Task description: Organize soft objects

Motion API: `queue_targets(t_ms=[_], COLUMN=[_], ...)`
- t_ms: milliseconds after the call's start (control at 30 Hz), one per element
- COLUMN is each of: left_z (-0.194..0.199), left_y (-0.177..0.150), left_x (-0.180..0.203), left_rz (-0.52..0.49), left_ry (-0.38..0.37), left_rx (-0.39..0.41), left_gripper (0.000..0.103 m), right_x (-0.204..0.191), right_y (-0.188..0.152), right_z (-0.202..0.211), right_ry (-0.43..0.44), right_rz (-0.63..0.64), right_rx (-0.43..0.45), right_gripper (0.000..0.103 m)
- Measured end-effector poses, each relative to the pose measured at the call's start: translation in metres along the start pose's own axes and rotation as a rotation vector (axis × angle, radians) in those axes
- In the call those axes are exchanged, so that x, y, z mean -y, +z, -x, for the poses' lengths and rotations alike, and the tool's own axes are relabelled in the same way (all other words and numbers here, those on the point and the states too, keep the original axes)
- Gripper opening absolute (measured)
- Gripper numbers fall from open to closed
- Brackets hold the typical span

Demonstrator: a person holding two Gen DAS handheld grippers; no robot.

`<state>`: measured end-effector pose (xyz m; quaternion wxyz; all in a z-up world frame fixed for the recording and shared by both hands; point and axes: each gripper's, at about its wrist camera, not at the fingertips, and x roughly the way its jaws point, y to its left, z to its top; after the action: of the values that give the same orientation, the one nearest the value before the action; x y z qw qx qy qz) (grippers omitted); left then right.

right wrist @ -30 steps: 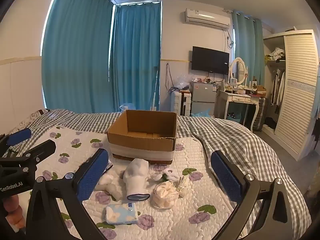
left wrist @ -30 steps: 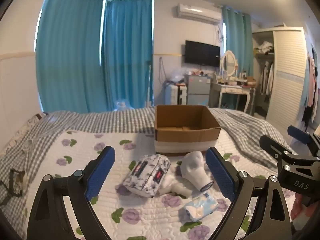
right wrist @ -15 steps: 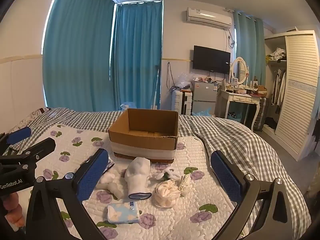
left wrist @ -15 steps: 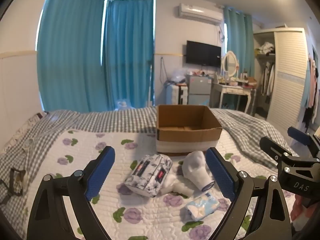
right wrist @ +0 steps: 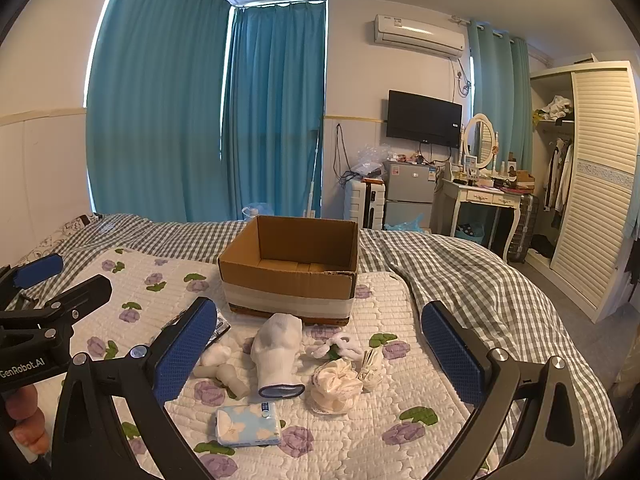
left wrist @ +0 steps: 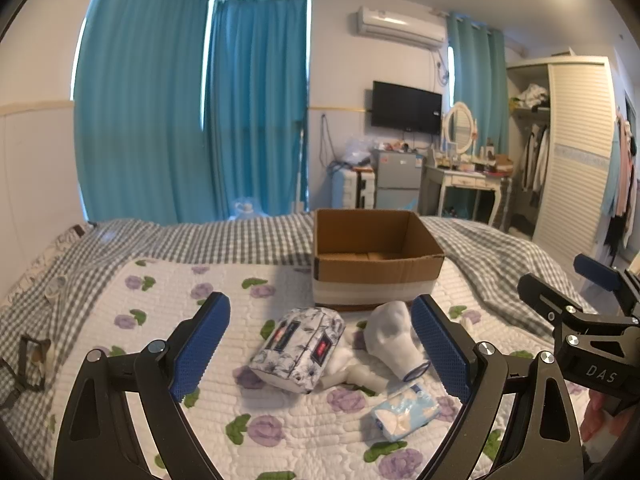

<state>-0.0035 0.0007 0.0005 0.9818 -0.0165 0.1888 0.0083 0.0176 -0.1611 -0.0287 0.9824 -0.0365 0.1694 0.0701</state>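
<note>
An open cardboard box (left wrist: 376,256) (right wrist: 292,268) stands on the floral quilt. In front of it lie a floral tissue pack (left wrist: 298,348), a white sock (left wrist: 394,338) (right wrist: 278,350), a small blue tissue pack (left wrist: 404,410) (right wrist: 248,426), a cream scrunchie (right wrist: 338,384), a white scrunchie (right wrist: 334,346) and a pale soft roll (right wrist: 220,368). My left gripper (left wrist: 320,348) is open and empty, above the floral pack. My right gripper (right wrist: 320,354) is open and empty, above the sock and scrunchies.
The bed has a grey checked blanket (right wrist: 460,280) around the quilt. A wardrobe (right wrist: 600,184), dressing table (right wrist: 484,196) and small fridge (right wrist: 408,196) stand beyond the bed. Blue curtains (right wrist: 208,120) cover the far wall.
Both grippers have drifted slightly; the view of the objects has barely shifted. Nothing was grasped or moved.
</note>
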Motion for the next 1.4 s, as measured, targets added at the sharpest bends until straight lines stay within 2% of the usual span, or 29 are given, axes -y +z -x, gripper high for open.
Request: queue_targets(t_ms=[1400], left_z=[0.0009], left_y=[-0.0004], left_x=[-0.0033], left_rz=[-0.003], left_ry=[0.002], left_rx=[-0.005], left_gripper=[0.094], right_x=[-0.0039], right_y=[0.0003], right_z=[0.0008], right_ry=[0.011], right_rz=[0.001], right_rx=[-0.008], right_gripper=[0.103])
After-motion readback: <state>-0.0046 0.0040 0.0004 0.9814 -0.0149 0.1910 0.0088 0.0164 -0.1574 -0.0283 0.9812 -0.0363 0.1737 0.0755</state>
